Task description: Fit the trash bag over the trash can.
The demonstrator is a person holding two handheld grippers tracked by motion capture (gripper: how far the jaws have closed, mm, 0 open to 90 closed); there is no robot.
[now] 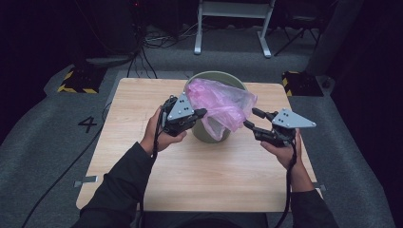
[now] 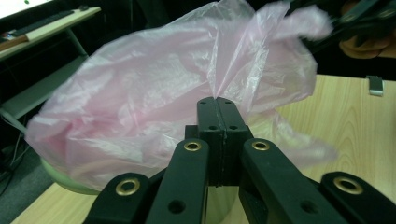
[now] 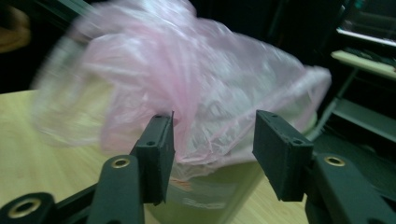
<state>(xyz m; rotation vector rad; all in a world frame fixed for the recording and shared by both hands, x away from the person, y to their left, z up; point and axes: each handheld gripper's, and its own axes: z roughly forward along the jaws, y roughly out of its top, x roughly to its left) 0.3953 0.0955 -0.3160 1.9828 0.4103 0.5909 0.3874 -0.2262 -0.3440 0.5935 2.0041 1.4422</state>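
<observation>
A thin pink plastic bag [image 1: 221, 104] billows out of a pale green round bin [image 1: 204, 134] that stands at the back middle of the wooden table. My left gripper [image 1: 203, 113] is at the bin's left side, shut on a pinch of the bag. In the left gripper view, the film [image 2: 140, 93] rises from between the closed pads of the left gripper [image 2: 217, 101]. My right gripper [image 1: 250, 118] is at the bag's right edge with its jaws apart. In the right gripper view, the bag [image 3: 196, 79] and the bin [image 3: 210, 196] lie just ahead of the right gripper [image 3: 212, 135], and its pads do not press on the film.
The table [image 1: 214, 180] has bare wood in front of the bin. A metal clip [image 2: 375, 85] sits at its edge. Behind it on the floor stand a white frame [image 1: 233, 28], two yellow-and-black striped bases [image 1: 78, 80], and loose cables [image 1: 147, 61].
</observation>
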